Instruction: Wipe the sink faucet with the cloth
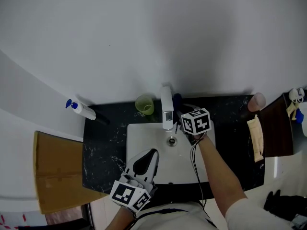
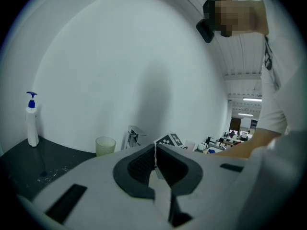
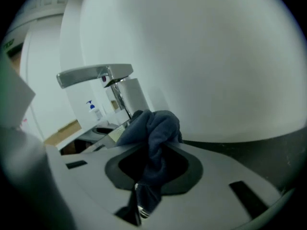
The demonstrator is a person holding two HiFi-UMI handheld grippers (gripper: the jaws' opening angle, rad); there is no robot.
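Dark blue-grey cloth (image 3: 156,126), soft and bunched, is pinched in the right tongs (image 3: 149,145). Both pads are closed on its middle fold. A rounded wad bulges past the tips, and a short tail hangs back into the hollow between the jaws. In the right gripper view the wad sits just in front of the chrome faucet (image 3: 108,80), low against its upright body and under the flat lever handle. Whether fabric and metal touch cannot be told from here. In the head view the right tongs, under their black-and-white marker cube (image 1: 196,120), sit just right of the faucet at the back rim of the white rectangular sink basin (image 1: 144,138), and the forearm reaches in over the basin's right side. The left tongs (image 2: 155,147) have their jaws pressed together with nothing between them. They are held at the near left edge of the basin, well apart from the faucet and the cloth, and point toward the wall. The basin is set in a black marbled countertop (image 1: 105,143). A translucent pale-green cup (image 1: 145,104) stands just left of the faucet. A white pump bottle with a blue top (image 1: 81,110) is at the far left corner of the counter. A pale pink cup (image 1: 257,101) is at the right end. A brown cardboard box (image 1: 55,171) sits beside the counter on the left.
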